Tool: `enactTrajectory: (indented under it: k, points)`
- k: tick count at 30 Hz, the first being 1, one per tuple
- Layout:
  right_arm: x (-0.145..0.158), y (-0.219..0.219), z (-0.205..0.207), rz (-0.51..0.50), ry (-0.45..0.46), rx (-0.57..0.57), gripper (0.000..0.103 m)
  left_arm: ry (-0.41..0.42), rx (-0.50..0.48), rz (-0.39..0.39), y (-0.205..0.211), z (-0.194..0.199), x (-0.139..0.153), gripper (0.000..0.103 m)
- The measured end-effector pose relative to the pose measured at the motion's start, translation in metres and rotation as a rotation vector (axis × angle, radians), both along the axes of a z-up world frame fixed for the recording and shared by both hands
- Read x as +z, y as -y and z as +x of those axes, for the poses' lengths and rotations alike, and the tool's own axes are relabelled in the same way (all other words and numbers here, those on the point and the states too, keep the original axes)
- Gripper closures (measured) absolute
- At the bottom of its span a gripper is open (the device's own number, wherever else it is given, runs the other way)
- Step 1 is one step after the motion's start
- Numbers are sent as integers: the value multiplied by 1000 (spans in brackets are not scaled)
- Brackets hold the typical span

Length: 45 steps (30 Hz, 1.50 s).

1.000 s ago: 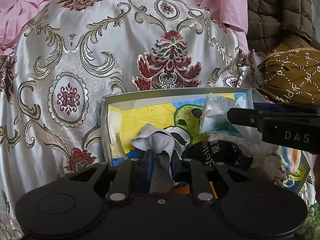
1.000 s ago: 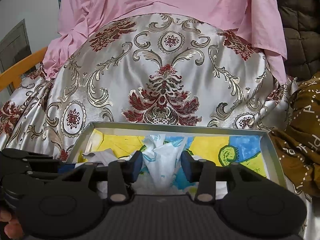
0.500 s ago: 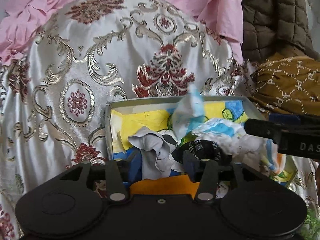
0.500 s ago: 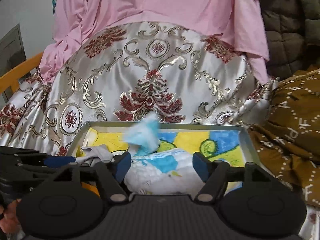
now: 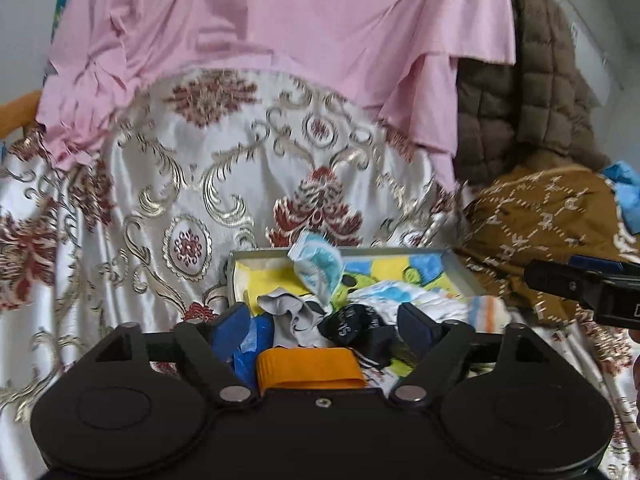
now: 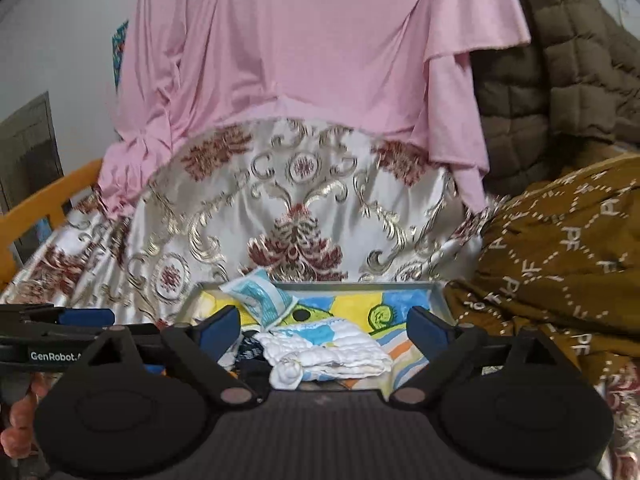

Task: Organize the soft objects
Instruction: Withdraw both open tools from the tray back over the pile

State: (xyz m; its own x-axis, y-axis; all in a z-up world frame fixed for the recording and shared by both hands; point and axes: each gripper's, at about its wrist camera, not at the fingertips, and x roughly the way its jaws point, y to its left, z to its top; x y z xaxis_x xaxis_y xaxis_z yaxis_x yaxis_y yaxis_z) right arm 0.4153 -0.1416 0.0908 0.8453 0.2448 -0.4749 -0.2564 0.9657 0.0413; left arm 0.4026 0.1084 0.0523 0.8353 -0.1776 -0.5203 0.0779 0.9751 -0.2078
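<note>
A metal tray [image 5: 260, 255] with a cartoon-print liner holds a grey cloth [image 5: 286, 308], a black lettered sock [image 5: 352, 320], a white-and-blue cloth [image 6: 328, 348] and a blue-white piece [image 6: 260, 296] standing at its far rim. An orange item [image 5: 308, 368] and a blue cloth [image 5: 256, 340] lie at the near end. My left gripper [image 5: 324, 320] hangs above the near end, jaws opening, pads touching nothing. My right gripper [image 6: 324, 322] hovers beside it over the white cloth, jaws also opening and gripping nothing.
The tray rests on a white satin cover [image 5: 160, 184] with red and gold embroidery. A pink cloth [image 5: 280, 40] drapes behind it, a brown quilted jacket [image 5: 520, 100] at back right, mustard patterned fabric [image 6: 560, 260] to the right. An orange wooden rail [image 6: 40, 204] runs along the left.
Both grippers let go of their cloths, the left the grey one and the right the white-and-blue one. They opened wide and drew back and up from the tray.
</note>
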Motion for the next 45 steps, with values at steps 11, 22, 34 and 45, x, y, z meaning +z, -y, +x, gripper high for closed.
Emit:
enactTrajectory:
  k: [11, 22, 34, 45]
  points:
    - [51, 14, -108, 54, 116, 8, 0, 141, 5, -31, 9, -110, 57, 2]
    - [61, 40, -201, 106, 152, -7, 0, 203, -22, -36, 23, -208, 66, 1]
    - [33, 50, -285, 99, 162, -38, 0, 189, -42, 11, 35, -272, 35, 1]
    - [-22, 51, -320, 75, 102, -110, 0, 121, -79, 91, 47, -302, -9, 1]
